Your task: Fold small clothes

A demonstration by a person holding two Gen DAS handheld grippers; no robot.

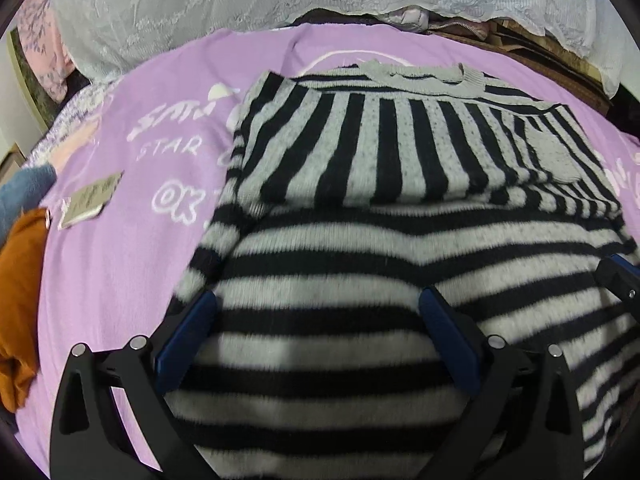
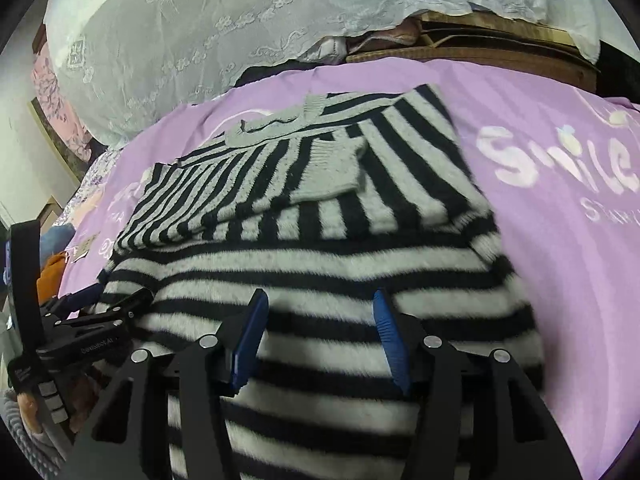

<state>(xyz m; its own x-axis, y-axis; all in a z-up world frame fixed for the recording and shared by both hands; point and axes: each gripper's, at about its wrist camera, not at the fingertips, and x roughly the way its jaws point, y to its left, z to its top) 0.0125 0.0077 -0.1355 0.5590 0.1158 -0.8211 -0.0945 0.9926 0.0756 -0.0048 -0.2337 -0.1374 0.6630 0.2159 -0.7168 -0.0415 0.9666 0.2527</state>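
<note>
Striped sweater [image 1: 360, 240] lies flat on purple bedsheet [image 1: 120, 280], sleeves folded across the chest, grey ribbed collar at the far end. Knit is fuzzy, black and grey-white bands; sheet is smooth with white printed lettering. Off the sweater's left side: small paper tag [image 1: 90, 200], orange cloth [image 1: 20, 300], blue-grey cloth [image 1: 24, 192]. White lace cover [image 1: 240, 8] is heaped behind the bed. Nothing lies on the sweater. Left gripper [image 1: 320, 308] hovers over the hem, blue pads apart, empty. Right gripper [image 2: 320, 312] likewise apart, nothing between.
</note>
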